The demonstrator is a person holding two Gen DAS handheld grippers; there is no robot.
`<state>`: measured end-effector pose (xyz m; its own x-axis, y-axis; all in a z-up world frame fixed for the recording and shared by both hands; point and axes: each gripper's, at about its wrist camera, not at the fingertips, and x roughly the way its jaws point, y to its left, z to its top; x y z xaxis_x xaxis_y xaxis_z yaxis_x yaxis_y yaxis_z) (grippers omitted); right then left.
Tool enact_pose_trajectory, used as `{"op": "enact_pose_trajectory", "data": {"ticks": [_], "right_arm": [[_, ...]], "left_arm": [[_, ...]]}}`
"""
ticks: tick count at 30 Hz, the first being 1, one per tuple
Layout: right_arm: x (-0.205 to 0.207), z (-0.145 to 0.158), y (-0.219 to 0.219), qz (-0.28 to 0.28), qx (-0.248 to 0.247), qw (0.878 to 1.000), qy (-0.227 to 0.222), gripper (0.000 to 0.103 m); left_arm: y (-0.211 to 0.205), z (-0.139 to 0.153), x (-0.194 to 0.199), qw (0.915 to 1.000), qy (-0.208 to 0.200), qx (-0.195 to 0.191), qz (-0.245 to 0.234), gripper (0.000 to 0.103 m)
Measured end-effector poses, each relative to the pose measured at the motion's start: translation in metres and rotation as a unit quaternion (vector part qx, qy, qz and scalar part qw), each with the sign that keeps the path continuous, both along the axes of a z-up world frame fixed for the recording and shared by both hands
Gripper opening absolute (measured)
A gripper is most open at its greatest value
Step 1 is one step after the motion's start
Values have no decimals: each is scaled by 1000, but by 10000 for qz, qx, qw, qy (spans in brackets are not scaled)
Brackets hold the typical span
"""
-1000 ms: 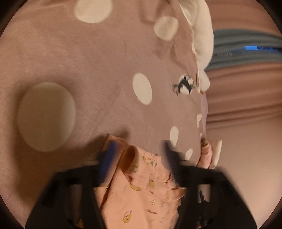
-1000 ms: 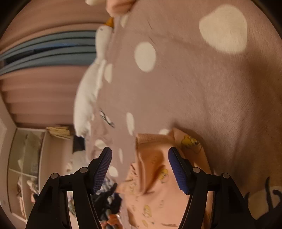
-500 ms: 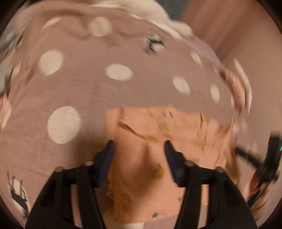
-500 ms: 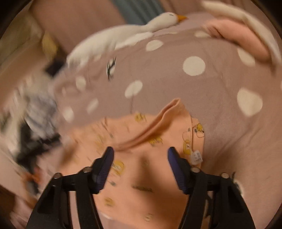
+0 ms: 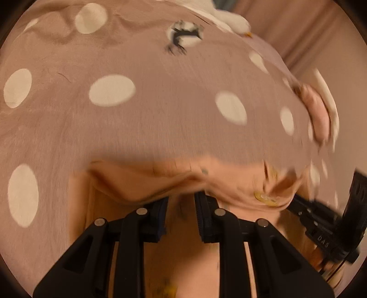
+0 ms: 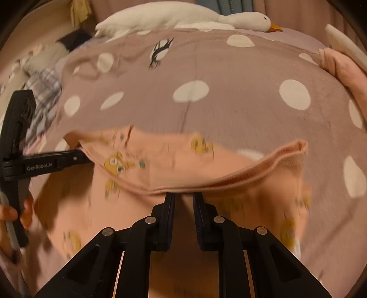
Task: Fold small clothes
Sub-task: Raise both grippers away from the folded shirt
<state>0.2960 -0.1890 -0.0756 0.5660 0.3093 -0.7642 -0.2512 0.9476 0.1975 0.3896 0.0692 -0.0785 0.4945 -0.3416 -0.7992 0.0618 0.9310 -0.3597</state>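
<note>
now both grippers' jaws closing w/ peach garment (image 6: pixel 174 169) edge between them, left (image 5: pixel 181 201) & right (image 6: pixel 182 197).

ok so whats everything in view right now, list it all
garment: one, peach with yellow cartoon prints, lifted over the bedspread, an edge between both grippers' fingers
bedspread: one, dusty pink with white dots and penguin prints, fills both views
goose plush: one, white with orange beak, far edge of the bed
folded cloth: one, pink, at right
plaid cloth: one, grey and white, at left
left gripper: black, jaws closing on the garment's edge
right gripper: black, jaws closing on the ribbed hem
hand: one, holding the left gripper
</note>
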Motion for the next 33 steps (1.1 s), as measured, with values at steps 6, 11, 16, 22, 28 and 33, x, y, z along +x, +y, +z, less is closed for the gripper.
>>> {"op": "enact_pose_trajectory", "data": {"ticks": [6,11,16,22,28,33], "right_arm": [[14,11,-35,-736,788,9940,-186,19],[-26,16,-29,-324,373,9982,-349,19],[-68,12,-23,11,143,9995,-281,19],[-97,-8,-28,-14,-473,9989,-40,19],[-127,-15,-46,-223,-363,9991,48,19],[-148,-6,-55,-364,-178,9991,89,23]], "left_arm": [[18,13,3,9995,-133,33,273,22],[24,11,-35,9995,-125,268,-114,23],[25,-2,-84,9962,-104,653,-567,22],[27,-6,-138,9924,-284,892,-800,23],[47,-5,-169,9968,-241,523,-560,27],[60,3,-178,9984,-322,425,-211,73]]}}
